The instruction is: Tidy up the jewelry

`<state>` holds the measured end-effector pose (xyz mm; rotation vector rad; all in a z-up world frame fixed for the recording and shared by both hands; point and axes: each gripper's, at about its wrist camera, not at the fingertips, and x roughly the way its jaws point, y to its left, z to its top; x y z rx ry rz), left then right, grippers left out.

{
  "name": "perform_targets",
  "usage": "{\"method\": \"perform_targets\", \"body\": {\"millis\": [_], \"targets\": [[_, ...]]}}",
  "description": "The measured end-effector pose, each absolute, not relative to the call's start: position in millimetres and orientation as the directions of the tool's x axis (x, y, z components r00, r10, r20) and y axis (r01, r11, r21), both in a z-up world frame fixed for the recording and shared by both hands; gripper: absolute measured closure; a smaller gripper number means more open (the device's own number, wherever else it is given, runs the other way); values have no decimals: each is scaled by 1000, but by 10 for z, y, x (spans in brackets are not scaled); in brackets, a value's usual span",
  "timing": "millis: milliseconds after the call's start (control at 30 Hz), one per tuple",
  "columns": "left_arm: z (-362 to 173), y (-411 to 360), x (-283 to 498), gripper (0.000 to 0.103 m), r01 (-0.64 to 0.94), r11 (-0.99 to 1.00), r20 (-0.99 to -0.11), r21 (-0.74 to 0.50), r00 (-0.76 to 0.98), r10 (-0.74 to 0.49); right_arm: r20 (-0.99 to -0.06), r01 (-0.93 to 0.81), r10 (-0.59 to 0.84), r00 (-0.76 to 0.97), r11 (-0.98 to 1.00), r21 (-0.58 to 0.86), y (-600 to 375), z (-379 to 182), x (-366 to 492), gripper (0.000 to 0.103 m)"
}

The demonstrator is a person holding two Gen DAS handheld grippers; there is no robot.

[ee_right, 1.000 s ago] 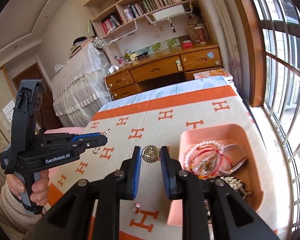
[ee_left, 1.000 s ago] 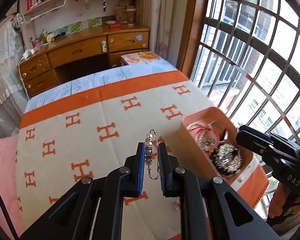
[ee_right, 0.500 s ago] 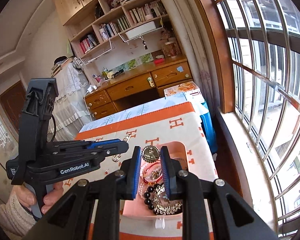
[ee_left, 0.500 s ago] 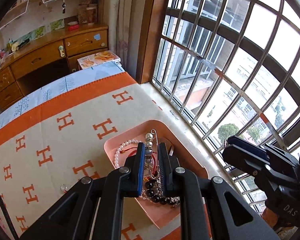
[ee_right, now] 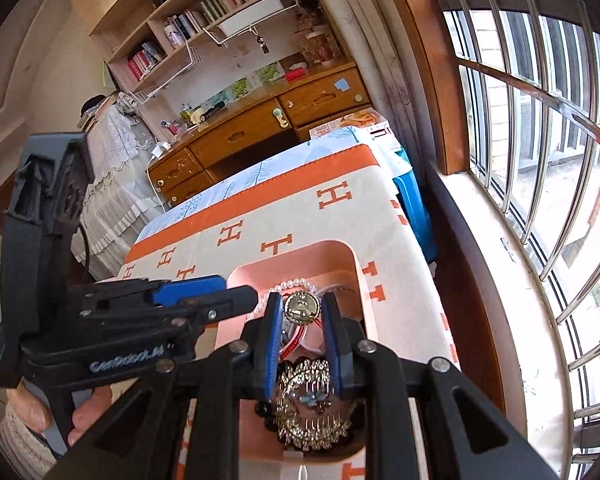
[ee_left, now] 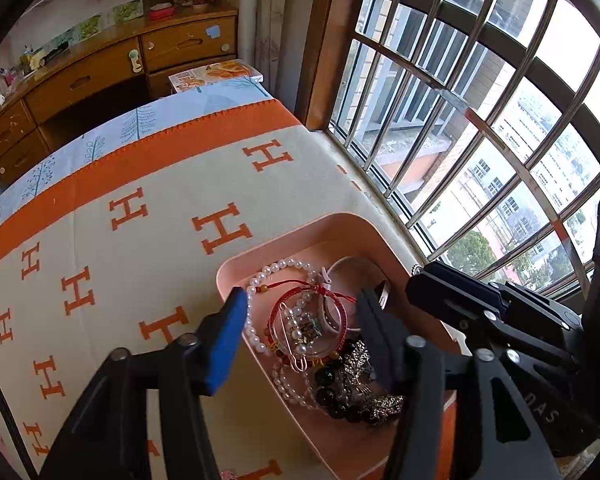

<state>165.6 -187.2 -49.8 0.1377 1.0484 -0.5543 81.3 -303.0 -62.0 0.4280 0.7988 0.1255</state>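
Our left gripper point(ee_left: 300, 320) is spread wide above the pink plastic tray point(ee_left: 296, 232); our right gripper point(ee_right: 300, 312) clamps a round gold brooch point(ee_right: 302, 307) over it. Inside lie a white pearl bracelet point(ee_left: 278, 270), red cord bracelet point(ee_left: 340, 314), pearl safety pin point(ee_left: 296, 336) and gold hair comb point(ee_right: 312, 404).

- The near corner of the pink tray point(ee_left: 300, 236) is hidden behind the left gripper point(ee_left: 300, 320), whose fingers stand wide apart.
- In the right wrist view, the right gripper point(ee_right: 302, 312) covers the pearl bracelet point(ee_right: 296, 282) except its far arc.
- The black beads point(ee_right: 265, 409) are mostly buried under the gold comb point(ee_right: 312, 404).
- The book spines point(ee_right: 220, 4) are too small to read.
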Motion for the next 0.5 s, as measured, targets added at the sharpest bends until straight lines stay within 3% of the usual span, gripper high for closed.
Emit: {"method": "perform_targets", "body": {"millis": [100,200,500], "targets": [[-414,-1767,1628,36,488,864,-839,-124,413,-354,-669,59,281,688,897,438,-3046,-648,886,83],[-337,-1612,1611,27,466,879,-831,-102,446,-333,-661,41,300,688,893,448,-3012,-635,894,83],[-118,-1008,1440,26,374,924,-793,-81,537,-288,-643,6,313,699,896,443,-2853,-482,805,77]]}}
